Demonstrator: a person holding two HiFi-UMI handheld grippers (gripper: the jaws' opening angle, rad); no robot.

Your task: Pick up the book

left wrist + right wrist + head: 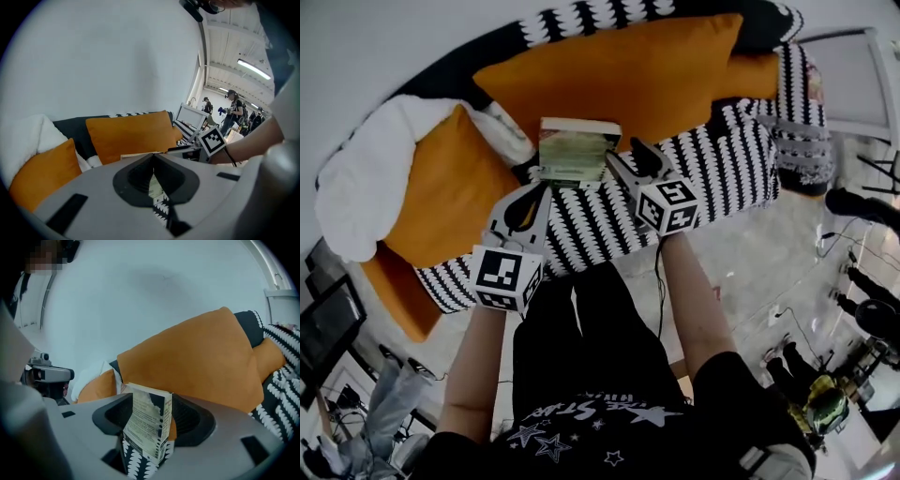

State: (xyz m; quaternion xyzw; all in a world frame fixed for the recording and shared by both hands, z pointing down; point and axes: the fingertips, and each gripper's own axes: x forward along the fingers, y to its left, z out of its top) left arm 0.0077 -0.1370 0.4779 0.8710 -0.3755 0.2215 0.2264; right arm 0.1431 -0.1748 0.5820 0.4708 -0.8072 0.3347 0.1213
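The book [577,150] on the striped sofa [727,155] is framed, ungripped, by the right gripper's [622,152] parted jaws, while the left gripper [544,187] is held closed and empty.

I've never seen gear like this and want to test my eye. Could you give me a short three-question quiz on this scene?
1. Multiple choice: the book lies on A) the floor, B) the black-and-white sofa, C) a desk.
2. True or false: the right gripper has its jaws pressed together.
3. Fill in: the big cushion behind the book is coloured ____.
Key: 1 B; 2 false, the jaws stand apart; 3 orange.
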